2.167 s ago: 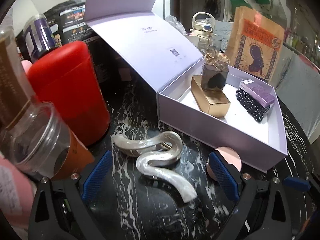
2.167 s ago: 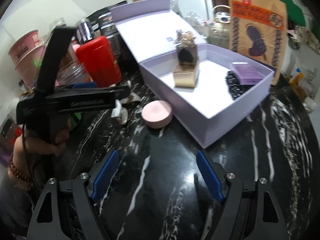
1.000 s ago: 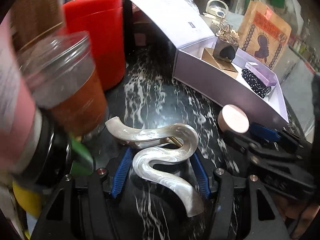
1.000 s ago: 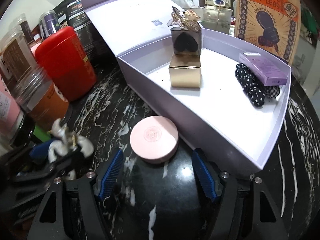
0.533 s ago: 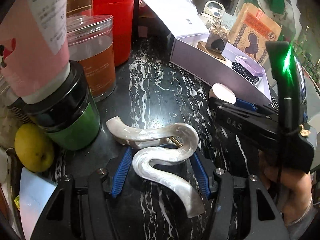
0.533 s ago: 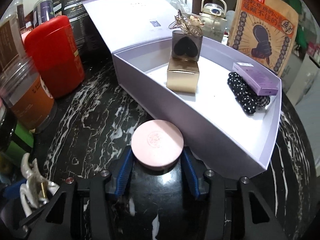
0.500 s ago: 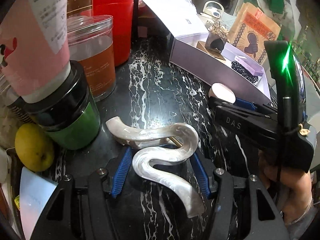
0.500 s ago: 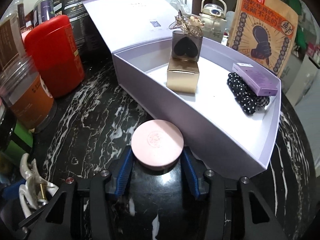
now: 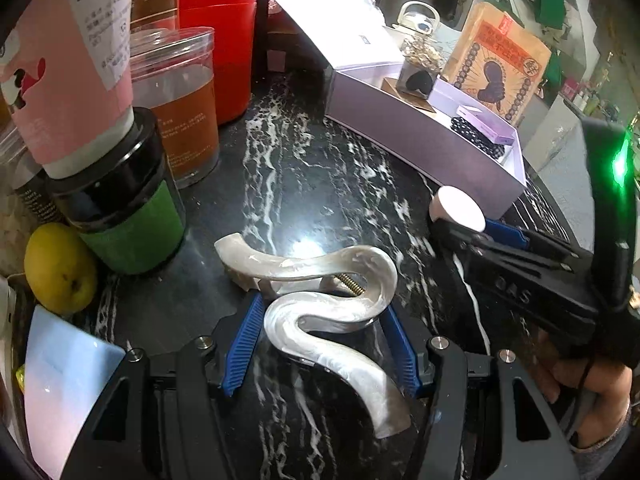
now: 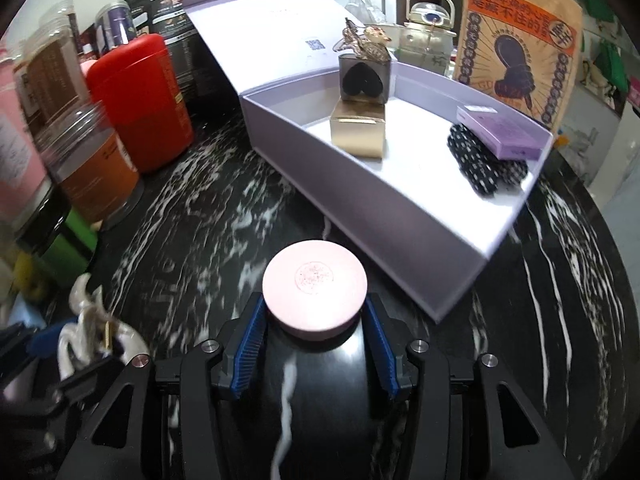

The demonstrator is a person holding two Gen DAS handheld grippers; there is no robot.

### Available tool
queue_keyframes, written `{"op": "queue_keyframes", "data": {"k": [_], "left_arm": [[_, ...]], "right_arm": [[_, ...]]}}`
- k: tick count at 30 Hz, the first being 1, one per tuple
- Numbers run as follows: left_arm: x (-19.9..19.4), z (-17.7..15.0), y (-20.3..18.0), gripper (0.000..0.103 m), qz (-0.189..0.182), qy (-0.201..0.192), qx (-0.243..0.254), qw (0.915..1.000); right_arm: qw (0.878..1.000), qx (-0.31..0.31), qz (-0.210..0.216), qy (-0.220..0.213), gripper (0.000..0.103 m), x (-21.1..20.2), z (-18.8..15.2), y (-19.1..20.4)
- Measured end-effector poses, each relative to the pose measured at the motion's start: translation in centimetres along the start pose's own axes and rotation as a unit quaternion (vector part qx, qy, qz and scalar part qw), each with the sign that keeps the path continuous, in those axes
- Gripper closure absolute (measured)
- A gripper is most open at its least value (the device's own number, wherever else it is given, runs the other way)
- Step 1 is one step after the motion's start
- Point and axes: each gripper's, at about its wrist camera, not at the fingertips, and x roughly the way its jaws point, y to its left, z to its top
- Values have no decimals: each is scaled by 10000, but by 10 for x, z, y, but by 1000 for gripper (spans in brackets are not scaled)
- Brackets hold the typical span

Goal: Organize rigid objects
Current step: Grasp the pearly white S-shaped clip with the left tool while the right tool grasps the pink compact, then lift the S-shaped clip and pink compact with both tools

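My left gripper (image 9: 320, 344) is shut on a pearly white wavy hair clip (image 9: 320, 304), held over the black marble table (image 9: 288, 168). My right gripper (image 10: 314, 344) is shut on a round pink compact (image 10: 315, 294), just in front of the open lilac box (image 10: 360, 200). The box holds a gold carton (image 10: 358, 134) with a dark heart-marked cube (image 10: 363, 80) on it, a black dotted scrunchie (image 10: 476, 164) and a small purple box (image 10: 502, 130). The right gripper (image 9: 480, 228) with the compact (image 9: 456, 208) also shows in the left wrist view; the clip (image 10: 92, 320) shows blurred in the right wrist view.
At the left stand a red canister (image 10: 138, 100), a clear jar of brown stuff (image 10: 96, 164), a green jar (image 9: 124, 216) with a pink tube (image 9: 68, 60) on it, and a lemon (image 9: 60, 268). Behind the box are a brown paper bag (image 10: 520, 44) and a glass teapot (image 10: 428, 32).
Both grippers have closed: the left on the hair clip, the right on the pink compact. In the last half second the right gripper has shifted a little with the compact.
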Motion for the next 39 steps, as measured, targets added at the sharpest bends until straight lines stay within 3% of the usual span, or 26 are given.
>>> {"op": "queue_keyframes", "data": {"k": [3, 10, 18, 21, 24, 25, 31, 38, 39], "left_arm": [[-3, -6, -8, 44, -207, 43, 42, 9998], [-9, -21, -33, 46, -290, 125, 292, 9991], [-6, -26, -42, 46, -276, 178, 414, 9986], [-2, -26, -46, 40, -96, 225, 538, 9983], [8, -25, -54, 14, 238, 339, 801, 9959], [11, -24, -56, 11, 324, 366, 841, 9953], [15, -20, -54, 10, 407, 295, 824, 9953], [16, -14, -43, 11, 487, 167, 464, 9976], [14, -14, -42, 16, 471, 133, 417, 9979]], "right_arm": [[10000, -26, -54, 0, 54, -12, -16, -3], [9996, -60, -284, 28, 54, -46, -55, -21], [9997, 38, -248, 36, 54, -69, -80, -40], [9996, -5, -269, 18, 54, -74, -85, -42], [9996, -19, -290, 28, 51, -73, -84, -42], [9996, -20, -281, 40, 44, -72, -83, -42], [9993, 38, -360, 6, 37, -64, -77, -44], [9987, 1, -510, -62, 38, -63, -77, -42], [9985, -7, -533, -82, 42, -63, -78, -42]]}}
